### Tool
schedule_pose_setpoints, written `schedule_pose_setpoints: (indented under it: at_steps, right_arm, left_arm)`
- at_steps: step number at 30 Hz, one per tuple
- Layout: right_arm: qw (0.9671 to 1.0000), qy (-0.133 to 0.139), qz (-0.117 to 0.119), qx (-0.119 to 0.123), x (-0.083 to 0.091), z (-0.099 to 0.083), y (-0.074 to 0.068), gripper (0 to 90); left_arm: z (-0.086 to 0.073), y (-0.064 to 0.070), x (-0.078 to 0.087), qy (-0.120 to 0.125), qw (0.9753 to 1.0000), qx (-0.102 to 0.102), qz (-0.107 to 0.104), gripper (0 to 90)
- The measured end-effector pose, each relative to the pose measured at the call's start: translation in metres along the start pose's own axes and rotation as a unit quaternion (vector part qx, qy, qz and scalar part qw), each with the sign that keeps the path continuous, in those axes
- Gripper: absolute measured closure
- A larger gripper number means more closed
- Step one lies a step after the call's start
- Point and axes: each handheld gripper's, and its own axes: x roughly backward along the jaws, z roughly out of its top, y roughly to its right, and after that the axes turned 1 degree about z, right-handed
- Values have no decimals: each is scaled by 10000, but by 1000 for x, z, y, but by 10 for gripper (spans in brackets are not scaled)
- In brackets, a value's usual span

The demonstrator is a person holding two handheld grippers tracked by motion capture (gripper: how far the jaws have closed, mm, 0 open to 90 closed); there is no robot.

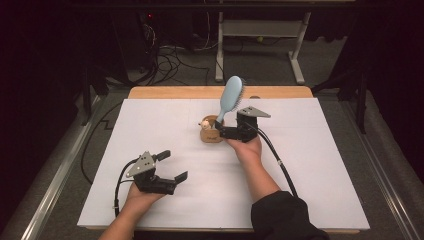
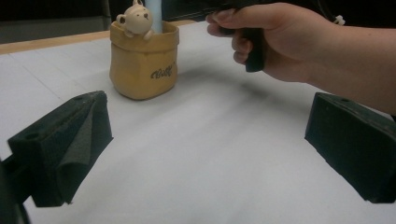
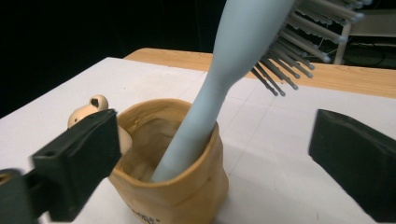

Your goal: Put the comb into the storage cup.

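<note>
Fingers [image 3: 79,158] of my right gripper [image 3: 212,163] stand wide apart, clamped on nothing, with the hairbrush [image 3: 224,79] rising between them — its pale blue handle sunk into the pouch-shaped holder [image 3: 187,196] just ahead, its bristled head leaning up and away past my far finger. I judge the brush light and stiff, smooth plastic that could slip under my pads, and top-heavy as it leans. The narrow neck, just above the holder's rim and level with my fingertips, looks the best place to close; the bristles would bend and give no hold. The holder seems soft-walled and light, with a little bear [image 2: 135,18] perched on its rim beside my near finger, so a sideways pull on the handle may well tip it — a straight lift out seems safer. My left gripper [image 1: 169,165] rests well back on the white table [image 1: 310,190], its fingers also spread and empty, pointing toward the holder and my right hand [image 1: 246,147].
</note>
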Motion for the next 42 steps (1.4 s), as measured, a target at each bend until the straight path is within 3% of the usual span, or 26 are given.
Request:
schedule_pose_setpoints:
  at_steps: [14,26,35,42]
  right_arm:
    - [9992,-111,-142,361,37,-20,-4,4]
    - [9986,-12,-180,501,96,-41,4,4]
    - [9967,87,-238,771,139,-65,10,4]
    - [9966,334,-335,671,178,-82,19,3]
  left_arm:
    - [5,-6,4,100,9998,-25,150,12]
    - [16,-15,14,271,9991,26,316,12]
    - [27,-24,26,434,9981,109,433,12]
    - [26,-23,28,395,9984,101,393,11]
